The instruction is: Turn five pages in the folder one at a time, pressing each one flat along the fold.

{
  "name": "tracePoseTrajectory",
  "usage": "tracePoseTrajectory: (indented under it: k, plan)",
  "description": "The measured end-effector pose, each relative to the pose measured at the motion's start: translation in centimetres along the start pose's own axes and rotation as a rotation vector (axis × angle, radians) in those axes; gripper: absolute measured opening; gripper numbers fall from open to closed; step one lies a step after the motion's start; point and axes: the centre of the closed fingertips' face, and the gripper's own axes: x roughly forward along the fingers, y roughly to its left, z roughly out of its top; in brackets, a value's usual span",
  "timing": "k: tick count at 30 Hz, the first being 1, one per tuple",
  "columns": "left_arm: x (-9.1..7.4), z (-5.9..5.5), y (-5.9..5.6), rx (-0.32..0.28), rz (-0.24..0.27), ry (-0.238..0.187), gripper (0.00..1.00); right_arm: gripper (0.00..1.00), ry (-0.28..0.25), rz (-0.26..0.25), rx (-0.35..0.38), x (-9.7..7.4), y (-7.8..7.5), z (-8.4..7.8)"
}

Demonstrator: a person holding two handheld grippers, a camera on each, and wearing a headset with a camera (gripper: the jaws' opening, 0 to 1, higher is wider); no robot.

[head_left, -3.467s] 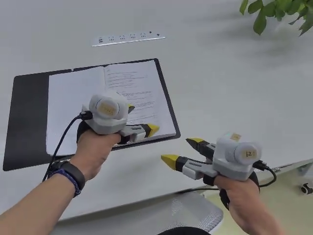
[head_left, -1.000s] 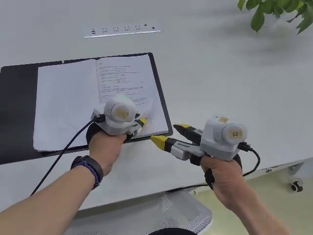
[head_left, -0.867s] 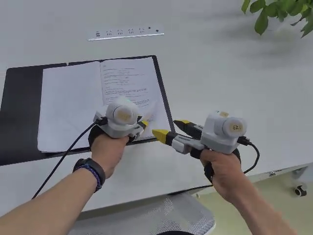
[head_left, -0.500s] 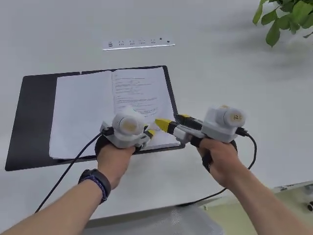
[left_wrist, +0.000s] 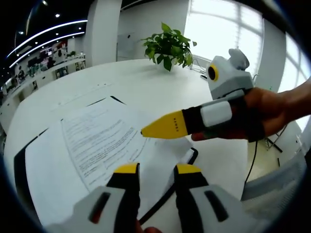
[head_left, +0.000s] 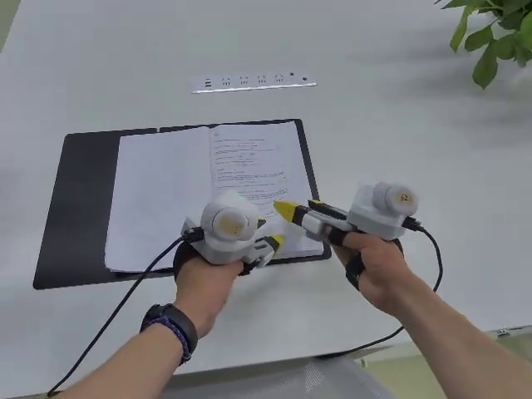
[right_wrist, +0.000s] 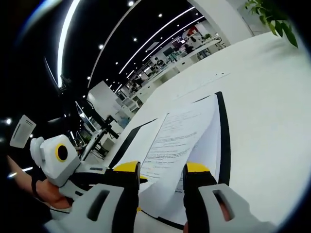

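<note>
Two hands sit nearest in the head view. The left hand [head_left: 204, 278], with a dark watch band [head_left: 170, 320] at its wrist, grips the left tool [head_left: 268, 243]. The right hand [head_left: 376, 259] grips the right tool [head_left: 298, 208]. Both tools are grey-white with black, yellow-tipped jaws. A thin black cable [head_left: 125, 299] trails from the left one over the white tabletop [head_left: 399, 141].

The left tool hangs at the near right corner of the open black folder [head_left: 75, 208]. In the left gripper view its jaws are spread, and the folder's dark near edge and the corner of the paper run beneath the gap.

Just beyond it, the right tool points leftward over the lower right part of the printed white page [head_left: 249, 162]. In the right gripper view its jaws stand apart. The page's lower outer edge rises between them, lifted off the sheet beneath. Whether either jaw touches the paper cannot be told.

The folder lies flat on the tabletop. A blank white page [head_left: 158, 191] is left of the fold and the printed one right of it.

Farther off, a silver socket strip [head_left: 253, 81] is set into the tabletop. Green plant leaves [head_left: 490, 33] hang at the far right.
</note>
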Motion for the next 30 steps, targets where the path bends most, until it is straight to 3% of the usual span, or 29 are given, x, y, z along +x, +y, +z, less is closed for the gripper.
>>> tracePoseTrajectory:
  k: [5,9,25,30]
  plan:
    - [-1.0,-0.3,0.0,-0.002,0.008,0.013,0.39,0.21,-0.015,-0.011,0.012,-0.3,-0.2,0.1]
    - [-2.1,-0.5,0.4,-0.01,0.028,0.01,0.42,0.1,-0.008,-0.02,0.006,-0.5,-0.3,0.0]
    - [-5.8,0.0,3.5,-0.048,0.105,-0.035,0.5,0.0,-0.037,-0.009,-0.015,0.1,1.6,1.3]
    - [-7.2,-0.1,4.5,-0.058,0.125,-0.041,0.53,0.0,-0.05,-0.01,0.011,0.5,2.0,1.5]
